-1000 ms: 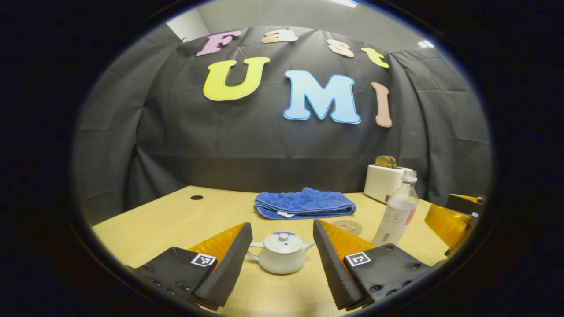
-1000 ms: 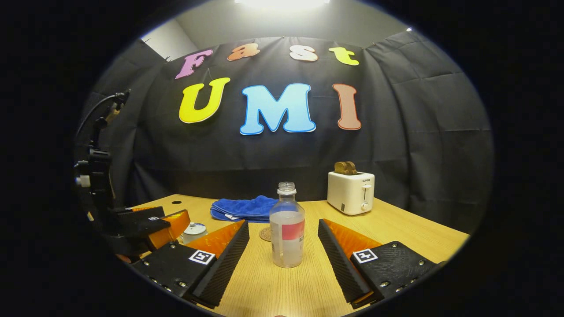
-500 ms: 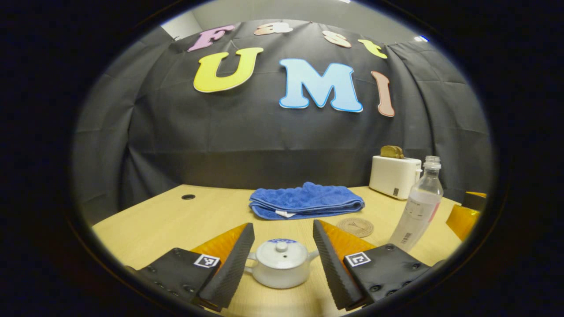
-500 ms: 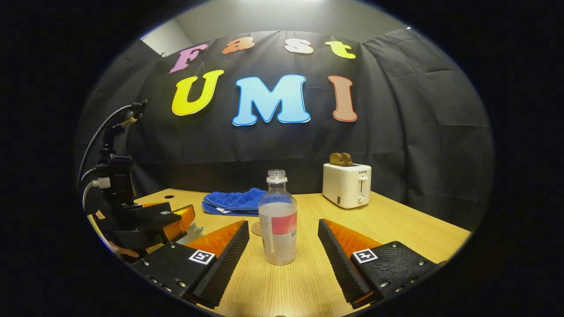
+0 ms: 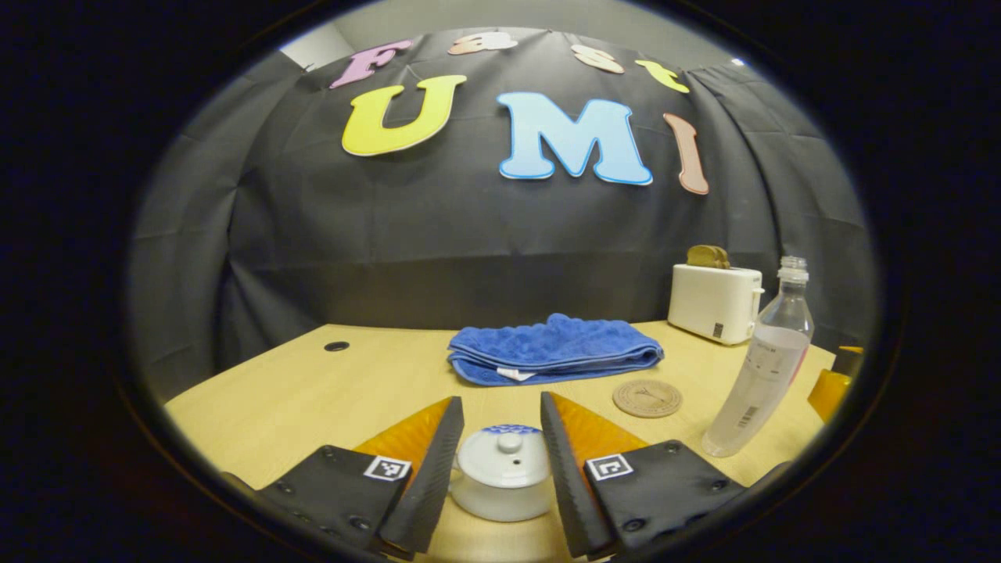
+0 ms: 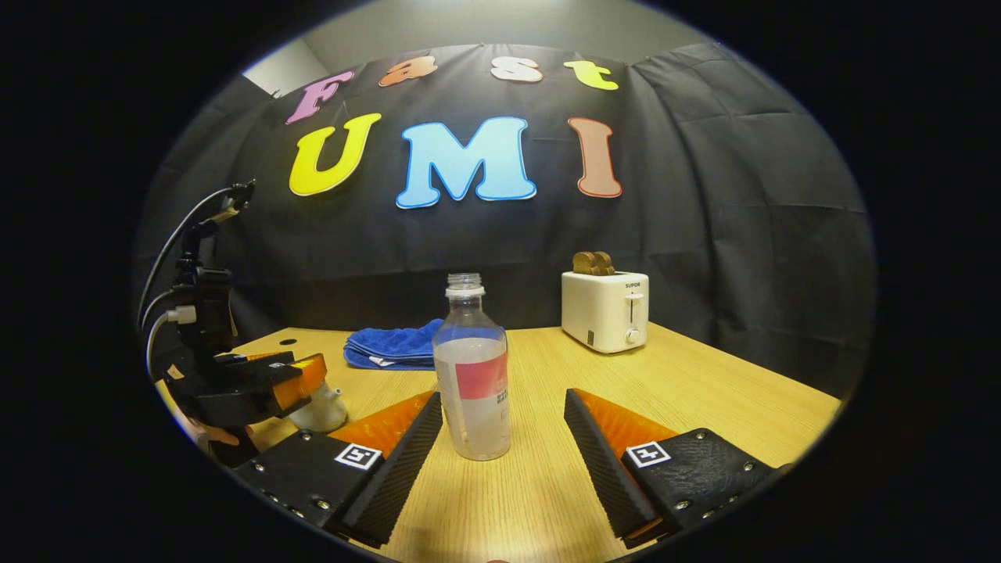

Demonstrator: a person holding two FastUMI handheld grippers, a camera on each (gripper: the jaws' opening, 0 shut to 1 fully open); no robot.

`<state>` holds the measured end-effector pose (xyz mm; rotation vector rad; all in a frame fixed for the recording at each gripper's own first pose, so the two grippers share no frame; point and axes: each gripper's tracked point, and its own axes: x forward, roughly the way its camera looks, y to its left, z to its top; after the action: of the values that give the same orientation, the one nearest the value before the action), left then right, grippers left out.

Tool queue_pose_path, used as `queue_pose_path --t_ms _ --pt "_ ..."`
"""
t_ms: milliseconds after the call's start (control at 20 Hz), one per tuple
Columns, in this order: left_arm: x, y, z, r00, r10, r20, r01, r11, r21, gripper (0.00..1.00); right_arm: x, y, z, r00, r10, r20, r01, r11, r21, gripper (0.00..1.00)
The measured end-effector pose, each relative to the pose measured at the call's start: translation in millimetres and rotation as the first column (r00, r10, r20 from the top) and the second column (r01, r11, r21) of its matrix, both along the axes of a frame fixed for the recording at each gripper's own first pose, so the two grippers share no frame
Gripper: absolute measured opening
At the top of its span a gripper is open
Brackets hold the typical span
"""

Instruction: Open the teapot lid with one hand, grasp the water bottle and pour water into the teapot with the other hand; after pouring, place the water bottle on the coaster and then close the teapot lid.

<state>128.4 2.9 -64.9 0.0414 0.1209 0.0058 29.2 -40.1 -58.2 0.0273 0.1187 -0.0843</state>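
Teapot [image 5: 502,485] sits on the table [image 5: 313,391] right between the left gripper [image 5: 500,469] fingers, lid [image 5: 504,456] still on, knob sticking up in the middle. Compared with a second ago the fingers have come in narrower around it and the pot looks bigger and lower at 6 o'clock in the left gripper view, so the gripper has moved in close. I can't tell if the fingers actually touch the pot yet, the gaps on both sides are tiny.

In the right gripper view the teapot [image 6: 317,408] peeks out at 8 o'clock under the left gripper [image 6: 301,379].

Bottle [image 6: 471,375] stands upright, no cap, about half full, between the right gripper [image 6: 502,434] fingers, which are spread wide and not touching it. It's nearer than it was a second ago.

From the left gripper view the bottle [image 5: 758,367] is off at 3 o'clock, with the coaster [image 5: 647,398] just beside it toward the pot. Towel [image 5: 554,350] lies folded at 12 o'clock behind the pot, and the toaster [image 5: 715,303] sits at the back, around 2 o'clock.
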Motion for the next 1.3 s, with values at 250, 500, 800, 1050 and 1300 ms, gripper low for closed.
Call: queue_pose_path --t_ms 250,500,800,1050,1300 --pt "2 0 -4 1.0 0.001 -0.015 0.0 1.0 0.005 0.6 0 -6 -2 1.0 -0.012 -0.004 0.012 1.0 0.012 0.98" --pt "2 -1 -4 1.0 0.0 -0.019 0.0 1.0 0.012 0.59 1 -11 -8 1.0 -0.021 -0.016 0.022 0.999 0.031 0.98" --pt "1 0 4 1.0 -0.005 0.011 0.005 1.0 0.0 0.59 2 -12 -14 0.999 -0.025 -0.027 0.026 0.999 0.037 0.98" --pt "-2 -2 2 1.0 -0.008 0.002 0.008 1.0 -0.002 0.48 3 -12 -17 0.999 -0.024 -0.035 0.025 0.999 0.042 0.98" --pt "2 -2 -3 1.0 0.0 -0.016 0.001 0.999 0.049 0.25 4 -16 -18 0.999 -0.031 -0.037 0.033 0.998 0.051 0.98"
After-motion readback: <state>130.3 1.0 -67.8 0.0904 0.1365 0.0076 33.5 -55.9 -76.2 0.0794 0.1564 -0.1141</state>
